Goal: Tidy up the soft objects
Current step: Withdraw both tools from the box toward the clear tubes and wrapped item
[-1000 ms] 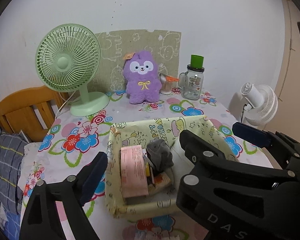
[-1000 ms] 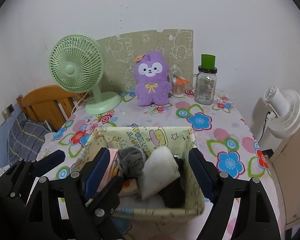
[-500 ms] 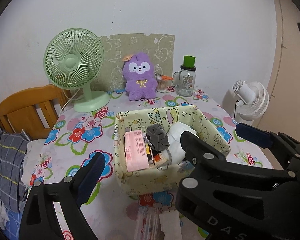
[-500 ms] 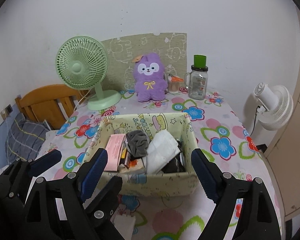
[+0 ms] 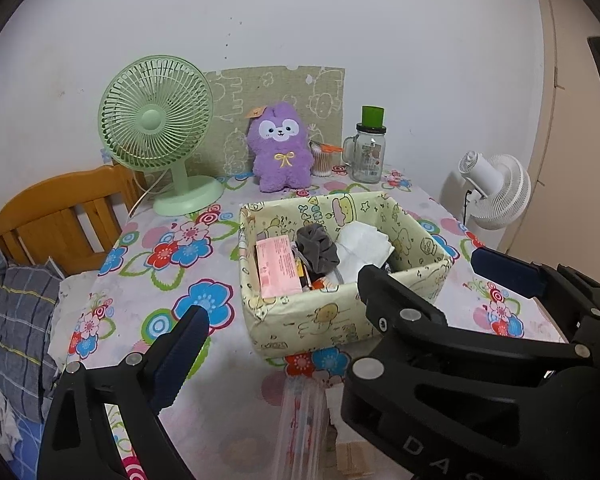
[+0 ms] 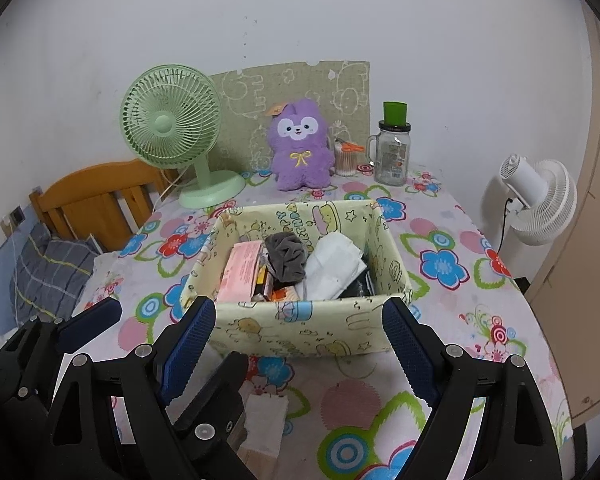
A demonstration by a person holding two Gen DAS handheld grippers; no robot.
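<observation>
Pale yellow cartoon-print fabric storage box (image 6: 300,332) sits centre of the round table under a floral-print tablecloth (image 6: 440,264), open top, packed with soft stuff: grey scrunched fabric piece (image 6: 286,256) in the middle, white folded cloth (image 6: 334,266) at its 3 o'clock leaning toward the right wall, pink flat packet (image 6: 240,272) at its 9 o'clock standing against the left wall, some orange and dark bits lower down, too cluttered to tell what. Right gripper (image 6: 296,344) is spread wide, blue-padded fingers (image 6: 188,340) either side of the box's near wall but apart from it, nothing held; its jaws have just been opening a little, nothing between the pads. Left gripper (image 5: 280,308) at 6 o'clock of the box in its own view, one blue pad at lower left, the other finger hidden behind the right gripper's black body, so cannot tell how open it is; holds nothing visible. Purple plush toy with white face and yellow bow (image 6: 300,148) stands upright at 12 o'clock of the box, against the wall-side green cartoon-print board (image 6: 300,84). Green desk fan (image 6: 172,120) at 10 o'clock, glass mug-jar with green lid (image 6: 392,148) at 1 o'clock, small cotton-swab cup (image 6: 346,160) between plush and jar. White floor fan (image 6: 540,204) off the table at 3 o'clock. Wooden chair back (image 6: 96,196) at 9 o'clock, grey plaid cloth (image 6: 48,268) below it. Clear plastic wrapper (image 5: 300,420) and white paper piece (image 6: 266,420) lie on the cloth at 6 o'clock of the box.
</observation>
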